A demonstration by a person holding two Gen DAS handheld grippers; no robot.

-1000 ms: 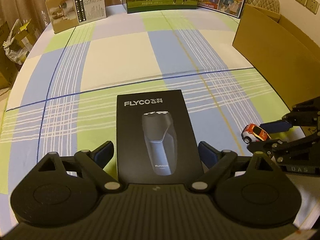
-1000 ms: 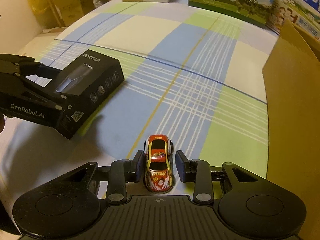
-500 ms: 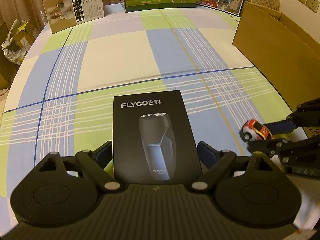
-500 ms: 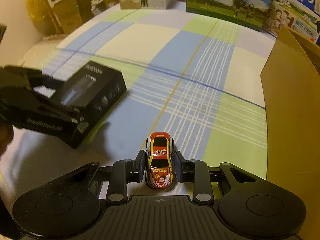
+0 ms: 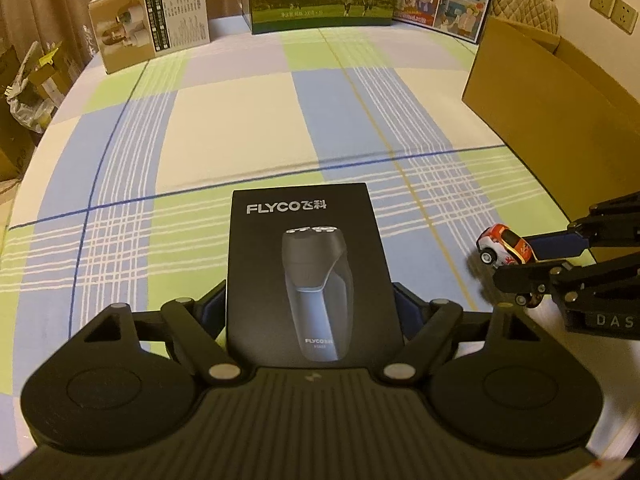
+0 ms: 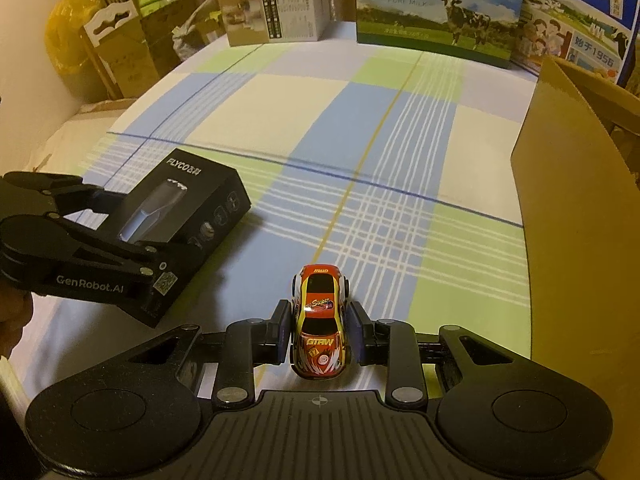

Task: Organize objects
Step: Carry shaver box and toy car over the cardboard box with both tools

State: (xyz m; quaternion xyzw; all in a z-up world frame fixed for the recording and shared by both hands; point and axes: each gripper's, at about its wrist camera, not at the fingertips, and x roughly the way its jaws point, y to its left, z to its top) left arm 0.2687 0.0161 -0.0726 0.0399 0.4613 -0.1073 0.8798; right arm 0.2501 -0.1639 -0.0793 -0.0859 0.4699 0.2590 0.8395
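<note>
Bedsheet point(image 5: 224, 128) plaid (curtained room) | left tool point(image 5: 310, 312) pinching shaver box point(image 5: 308, 264) | right tool point(image 6: 320, 332) pinching toy car point(image 6: 320, 320)

Dim, warm yellowish indoor light — soft shadows, sharp centres, strong fisheye bending and dark corners

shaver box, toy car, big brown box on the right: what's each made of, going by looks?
Shaver box: likely printed cardboard, matte black, crisp folded edges. Toy car: glossy painted shell with highlights, plastic or die-cast metal, can't tell which. Brown box: plain corrugated cardboard, uncoated, raw-cut flap edge.
</note>
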